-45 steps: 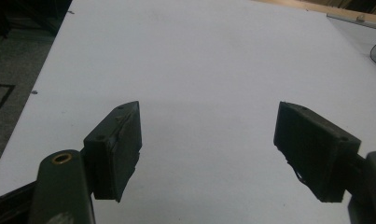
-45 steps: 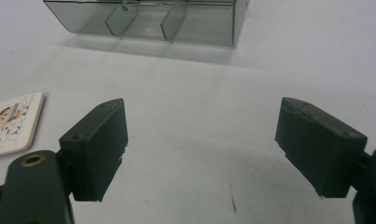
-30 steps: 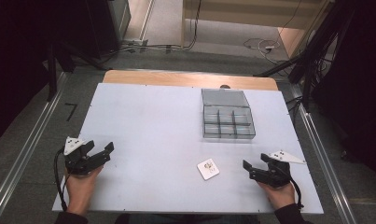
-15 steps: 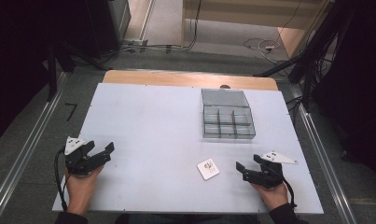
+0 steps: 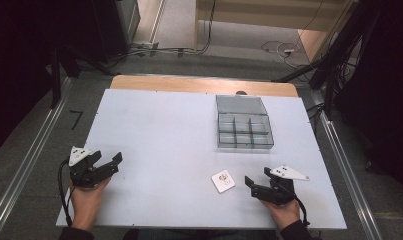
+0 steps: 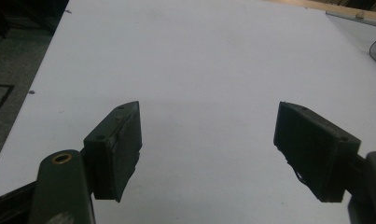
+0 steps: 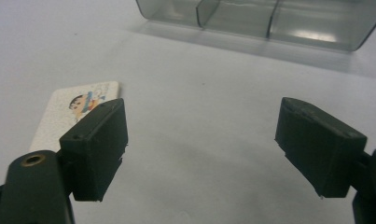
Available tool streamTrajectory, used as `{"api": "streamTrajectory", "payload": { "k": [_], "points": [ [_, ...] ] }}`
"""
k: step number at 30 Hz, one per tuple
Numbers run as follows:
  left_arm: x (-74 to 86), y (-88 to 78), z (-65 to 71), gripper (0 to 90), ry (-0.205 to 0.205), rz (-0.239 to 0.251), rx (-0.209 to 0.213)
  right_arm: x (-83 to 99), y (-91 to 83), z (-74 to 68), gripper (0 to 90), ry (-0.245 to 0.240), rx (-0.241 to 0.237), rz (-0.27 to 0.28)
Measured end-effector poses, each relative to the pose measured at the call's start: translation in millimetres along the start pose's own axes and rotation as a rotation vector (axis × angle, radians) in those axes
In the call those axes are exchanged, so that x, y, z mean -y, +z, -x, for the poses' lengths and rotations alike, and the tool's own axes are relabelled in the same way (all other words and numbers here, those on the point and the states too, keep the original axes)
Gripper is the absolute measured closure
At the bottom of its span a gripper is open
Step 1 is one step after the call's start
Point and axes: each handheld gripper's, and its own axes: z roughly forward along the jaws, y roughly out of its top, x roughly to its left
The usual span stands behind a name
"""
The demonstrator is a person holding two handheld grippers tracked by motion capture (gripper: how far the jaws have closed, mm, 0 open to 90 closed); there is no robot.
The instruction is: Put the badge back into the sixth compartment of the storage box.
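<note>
- One small, flat white square card with a cartoon print (image 5: 223,180) lies on the white table (image 5: 159,130), just left of my right gripper (image 5: 253,185) and nearer me than the clear plastic compartment box (image 5: 244,129).
- Judging by its look, it is light, thin, fairly stiff and flush to the surface, so I would pinch across an edge or slide it first.
- Right gripper (image 7: 199,140) sits low, jaws apart and empty, pointing leftward at the card (image 7: 76,112).
- Left gripper (image 5: 106,166) rests well away, jaws apart.
</note>
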Motion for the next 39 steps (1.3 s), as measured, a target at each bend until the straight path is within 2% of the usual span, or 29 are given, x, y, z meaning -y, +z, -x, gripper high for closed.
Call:
{"api": "streamTrajectory", "payload": {
  "k": [19, 35, 39],
  "points": [
    [-0.3, -0.7, -0.4, 23.5, -0.010, 0.002, 0.004, 2.9, 7.9, -23.1, 15.3, -0.017, -0.009, -0.017],
    [-0.8, -0.1, 0.0, 23.5, -0.008, 0.004, 0.009, 1.6, 19.2, -49.0, 15.3, -0.074, -0.017, -0.038],
    [-0.8, -0.3, 0.0, 23.5, -0.009, 0.005, 0.009, 1.1, 22.6, -56.0, 15.4, -0.105, -0.018, -0.047]
  ]
}}
